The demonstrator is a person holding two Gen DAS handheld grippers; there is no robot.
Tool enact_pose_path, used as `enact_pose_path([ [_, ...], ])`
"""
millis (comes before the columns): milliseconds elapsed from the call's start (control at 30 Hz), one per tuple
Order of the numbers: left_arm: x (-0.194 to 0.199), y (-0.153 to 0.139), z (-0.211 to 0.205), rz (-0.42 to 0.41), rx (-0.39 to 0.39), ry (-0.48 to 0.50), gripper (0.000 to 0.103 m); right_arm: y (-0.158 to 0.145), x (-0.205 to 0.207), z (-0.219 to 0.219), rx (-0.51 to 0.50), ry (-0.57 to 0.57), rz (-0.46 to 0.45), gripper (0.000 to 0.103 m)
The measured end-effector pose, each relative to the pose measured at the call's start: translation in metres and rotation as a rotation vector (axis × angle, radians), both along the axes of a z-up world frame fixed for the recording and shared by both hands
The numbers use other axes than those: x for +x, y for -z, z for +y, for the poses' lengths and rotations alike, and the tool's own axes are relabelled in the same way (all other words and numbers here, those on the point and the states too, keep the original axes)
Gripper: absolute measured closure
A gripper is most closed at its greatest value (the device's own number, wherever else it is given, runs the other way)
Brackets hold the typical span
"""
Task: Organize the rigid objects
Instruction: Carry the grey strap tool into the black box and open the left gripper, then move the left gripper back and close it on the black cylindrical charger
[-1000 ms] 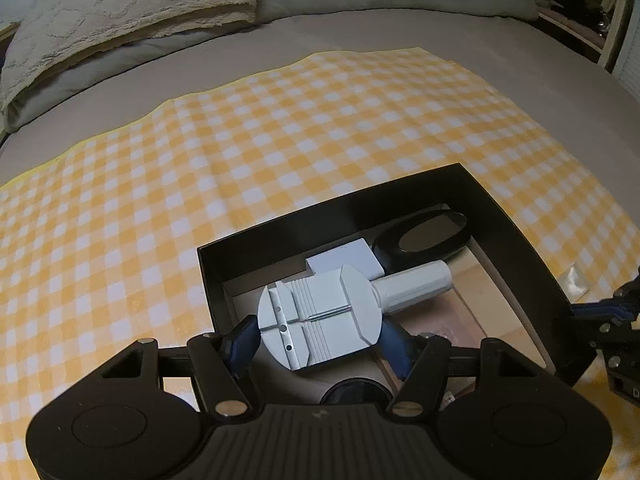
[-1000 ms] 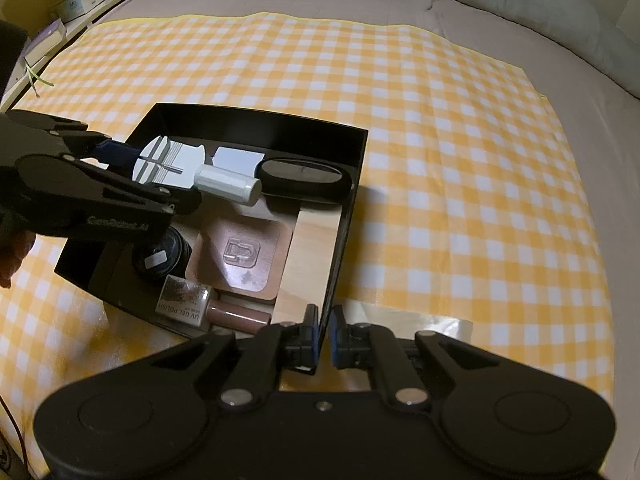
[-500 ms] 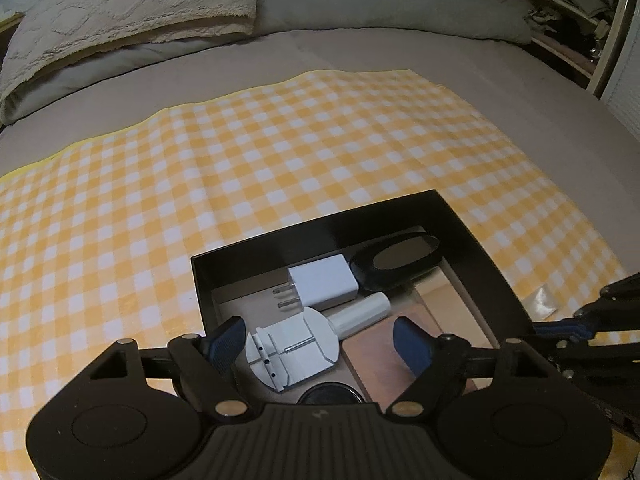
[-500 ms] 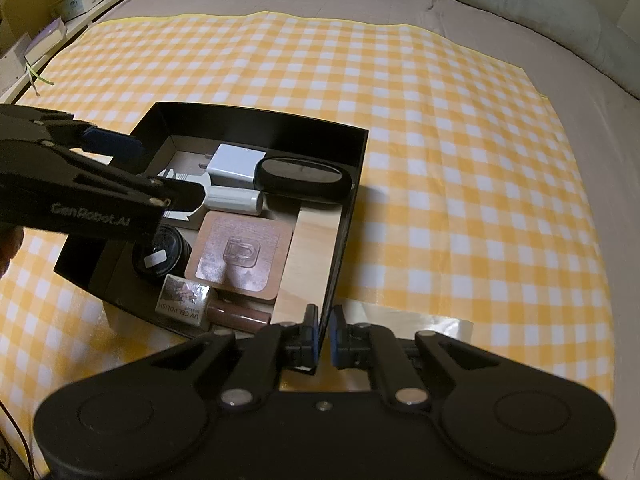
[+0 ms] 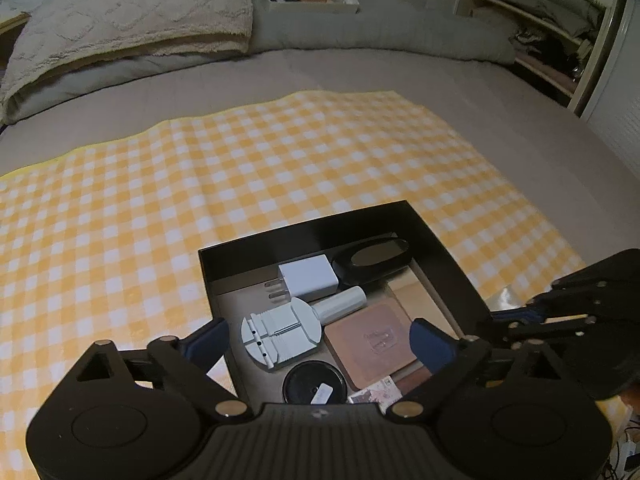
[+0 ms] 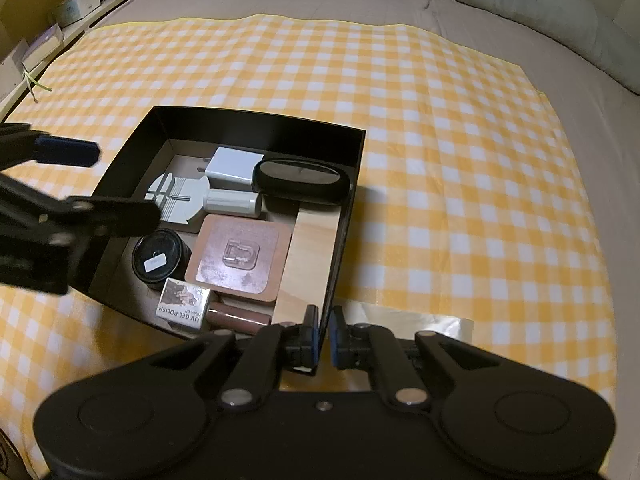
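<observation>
1. Right gripper [image 6: 323, 334] was clamped on the near wall of the black box [image 6: 256, 126], probably just to steady it.
2. Left gripper [image 5: 318, 338] hung above the box, jaws opening with nothing between them; the white watch tool [image 5: 280, 334] lay flat inside, right under its pads.
3. Gripper bodies hid the box's near corners, and I couldn't read the small carton's [image 6: 182, 304] label properly.
</observation>
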State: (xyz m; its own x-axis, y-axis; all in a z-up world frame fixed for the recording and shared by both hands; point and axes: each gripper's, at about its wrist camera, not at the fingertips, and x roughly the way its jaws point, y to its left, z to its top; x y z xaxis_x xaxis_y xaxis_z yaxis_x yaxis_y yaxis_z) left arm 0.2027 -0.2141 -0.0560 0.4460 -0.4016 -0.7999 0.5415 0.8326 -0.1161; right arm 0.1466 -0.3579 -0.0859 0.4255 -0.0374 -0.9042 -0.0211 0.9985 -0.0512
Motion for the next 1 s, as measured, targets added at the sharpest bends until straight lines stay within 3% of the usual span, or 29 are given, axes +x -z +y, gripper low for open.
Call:
enact_pose_path([
  [500, -0.028, -0.025, 0.047, -0.086, -0.045, -0.004, 0.0, 0.0, 0.002, 0.005, -0.033, 0.008, 0.003, 0.096],
  [833, -0.024, -0.02, 0.092, -0.132, -0.005, -0.015, 0.0, 0.0, 0.004, 0.007, -0.06, 0.016, -0.002, 0.096],
  [1000, -0.008, -0.002, 0.12, -0.061, 0.011, -0.083, 0.0, 0.0, 0.004, 0.007, -0.059, 0.017, -0.003, 0.096],
])
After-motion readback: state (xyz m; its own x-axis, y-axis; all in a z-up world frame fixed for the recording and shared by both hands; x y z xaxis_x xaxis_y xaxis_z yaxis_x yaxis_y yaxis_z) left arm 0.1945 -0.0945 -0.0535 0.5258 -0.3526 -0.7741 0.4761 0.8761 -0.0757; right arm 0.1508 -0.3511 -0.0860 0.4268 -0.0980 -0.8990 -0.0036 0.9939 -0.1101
